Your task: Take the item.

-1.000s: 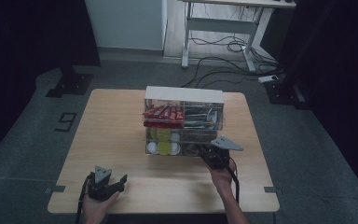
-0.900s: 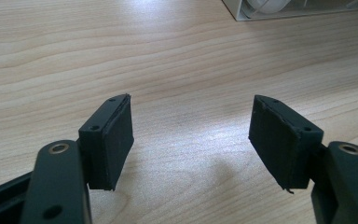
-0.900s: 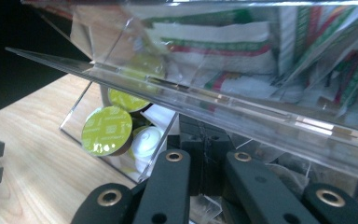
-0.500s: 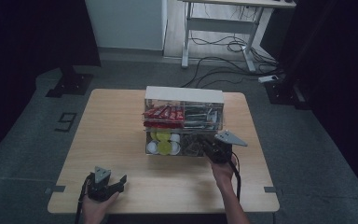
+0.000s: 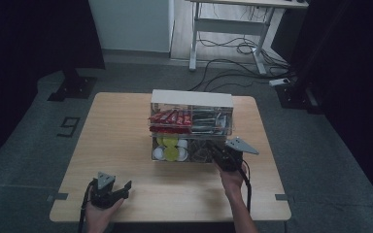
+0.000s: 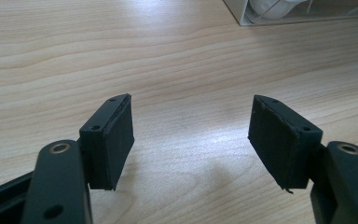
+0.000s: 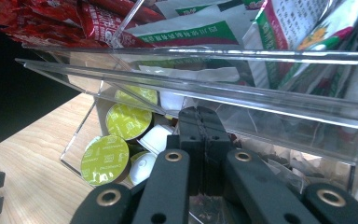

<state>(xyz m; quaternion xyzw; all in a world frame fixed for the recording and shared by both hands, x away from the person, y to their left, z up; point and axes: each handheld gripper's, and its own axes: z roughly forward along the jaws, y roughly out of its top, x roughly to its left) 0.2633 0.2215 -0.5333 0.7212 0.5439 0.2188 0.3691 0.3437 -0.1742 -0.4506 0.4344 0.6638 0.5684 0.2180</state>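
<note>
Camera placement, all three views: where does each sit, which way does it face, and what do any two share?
High view: above the person's side, looking forward and down at the table, both forearms, left gripper, right gripper.
Left gripper view: along open jaws, over bare wood.
Right gripper view: along closed jaws, into the clear organizer and green-lidded capsules.
Shared: the organizer appears in every view.

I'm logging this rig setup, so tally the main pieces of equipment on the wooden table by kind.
Handheld grippers: 2, the left gripper and the right gripper
Clear two-tier organiser stocked with packets and capsules: 1
Total: 3
</note>
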